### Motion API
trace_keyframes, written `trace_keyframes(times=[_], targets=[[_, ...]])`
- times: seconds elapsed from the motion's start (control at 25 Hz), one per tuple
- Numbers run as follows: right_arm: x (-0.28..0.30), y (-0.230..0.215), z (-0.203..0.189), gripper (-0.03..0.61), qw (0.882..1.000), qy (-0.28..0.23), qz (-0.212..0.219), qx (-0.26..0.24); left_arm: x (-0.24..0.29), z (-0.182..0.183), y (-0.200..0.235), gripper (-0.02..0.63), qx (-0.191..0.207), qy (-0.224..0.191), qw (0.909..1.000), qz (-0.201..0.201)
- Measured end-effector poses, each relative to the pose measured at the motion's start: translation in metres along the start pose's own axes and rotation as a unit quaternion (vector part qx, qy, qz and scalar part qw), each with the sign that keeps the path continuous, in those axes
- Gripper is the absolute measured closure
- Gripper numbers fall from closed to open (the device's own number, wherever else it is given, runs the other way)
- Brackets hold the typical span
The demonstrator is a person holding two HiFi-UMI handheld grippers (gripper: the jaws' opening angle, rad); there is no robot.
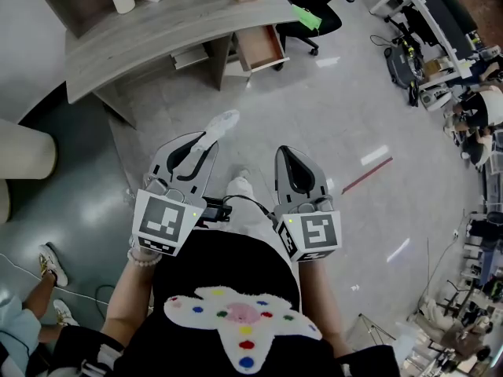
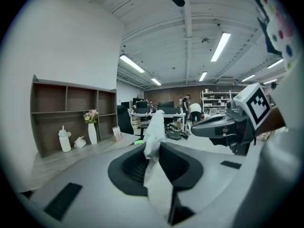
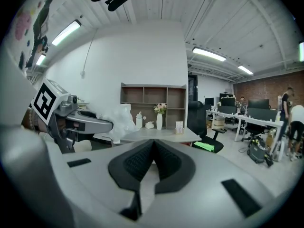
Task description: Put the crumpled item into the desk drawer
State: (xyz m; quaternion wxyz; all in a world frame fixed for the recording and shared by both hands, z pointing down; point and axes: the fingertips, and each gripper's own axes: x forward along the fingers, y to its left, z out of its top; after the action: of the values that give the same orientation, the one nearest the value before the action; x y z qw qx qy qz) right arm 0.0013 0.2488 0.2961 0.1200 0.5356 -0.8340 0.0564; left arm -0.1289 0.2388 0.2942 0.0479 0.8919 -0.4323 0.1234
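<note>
Pose: left tongs (image 1: 200, 141) and right tongs (image 1: 288, 154) side by side, nearly level, facing counter (image 1: 157, 34).
Left tongs: pinching white crumpled item (image 1: 221, 122), which protrudes past the tips.
Right tongs: pressed together.

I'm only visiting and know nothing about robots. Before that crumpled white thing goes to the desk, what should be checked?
1. Item gripped: ok. The left gripper is shut on the crumpled item, which sticks up out of the jaws.
2. Drawer open: ok. The drawer is pulled out of the desk.
3. Drawer within reach: not ok. It lies well ahead across the floor.
4. Other gripper free: ok. The right gripper is shut with nothing in it.
5. Room inside the drawer: cannot tell, too small to see.
</note>
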Motion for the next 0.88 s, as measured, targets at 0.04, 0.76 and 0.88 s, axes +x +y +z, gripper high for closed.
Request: trace_keyframes(times=[0.04,0.76,0.88], targets=[[0.0,-0.001,0.001,0.575,1.0,0.002,0.0,-0.001,0.0,0.001,0.0,0.54,-0.001,-0.001,1.0,0.001],[0.072,-0.06,0.0,0.575,1.0,-0.004,0.025,0.007,0.081,0.016,0.035,0.54,-0.01,-0.013,0.9995,0.027],[0.091,-0.077,0.001,0.575,0.999,-0.004,0.03,0.012,0.102,0.017,0.043,0.54,-0.012,-0.005,0.9994,0.033]])
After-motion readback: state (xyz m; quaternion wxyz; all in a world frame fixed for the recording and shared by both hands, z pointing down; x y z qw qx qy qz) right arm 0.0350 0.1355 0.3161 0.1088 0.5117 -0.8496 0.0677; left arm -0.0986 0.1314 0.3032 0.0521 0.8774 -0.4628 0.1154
